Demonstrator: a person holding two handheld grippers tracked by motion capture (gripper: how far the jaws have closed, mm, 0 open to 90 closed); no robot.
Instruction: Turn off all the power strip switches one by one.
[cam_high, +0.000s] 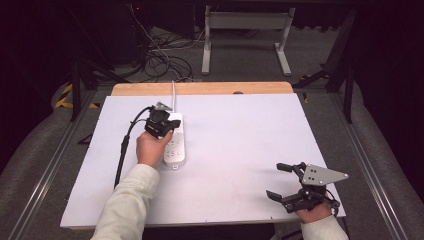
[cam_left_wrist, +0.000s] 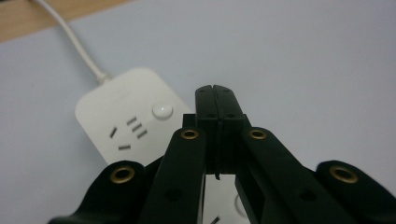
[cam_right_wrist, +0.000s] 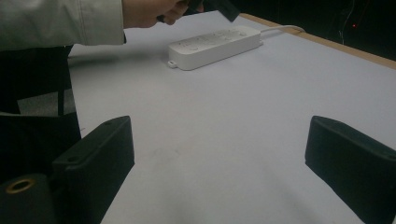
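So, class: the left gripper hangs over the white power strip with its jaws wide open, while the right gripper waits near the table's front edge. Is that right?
Not quite. The left gripper has its jaws shut, as the left gripper view shows. It does hang over the white power strip, and the right gripper waits near the front edge.

Setting: you work in a lab rig. White-topped wooden bench (cam_high: 240, 150), black curtained surround, tangled black cables on grey carpet (cam_high: 160, 62), grey metal frame legs (cam_high: 245, 40) behind.
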